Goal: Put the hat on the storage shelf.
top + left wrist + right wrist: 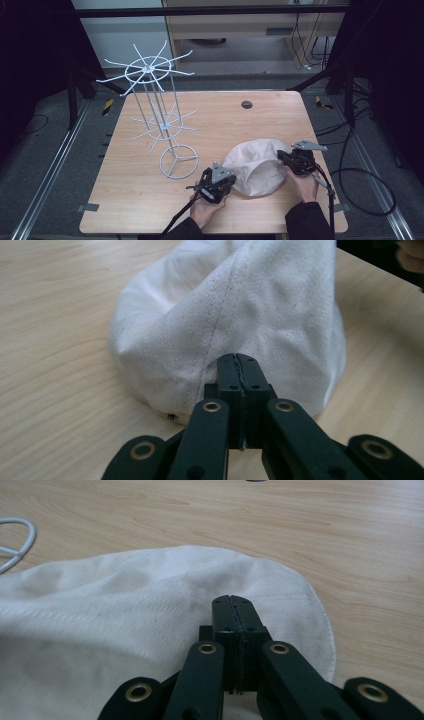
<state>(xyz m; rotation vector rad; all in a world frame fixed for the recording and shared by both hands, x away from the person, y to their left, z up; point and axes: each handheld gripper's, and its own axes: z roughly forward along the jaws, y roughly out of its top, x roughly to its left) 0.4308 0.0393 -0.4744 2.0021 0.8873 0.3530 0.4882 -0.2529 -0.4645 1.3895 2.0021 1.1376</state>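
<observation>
The left gripper [226,181] pinches the near-left edge of a soft white cloth hat [256,165], jaws closed on its fabric. The right gripper [286,159] clamps its right edge. The hat lies on the pale wooden tabletop [225,120], near a white wire rack [160,112].

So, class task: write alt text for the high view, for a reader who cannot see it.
Two hand-held grippers, the left gripper and the right gripper, meet opposite edges of a white cloth hat lying on a wooden table. A white wire rack with radiating hooks stands upright to the hat's left.
</observation>
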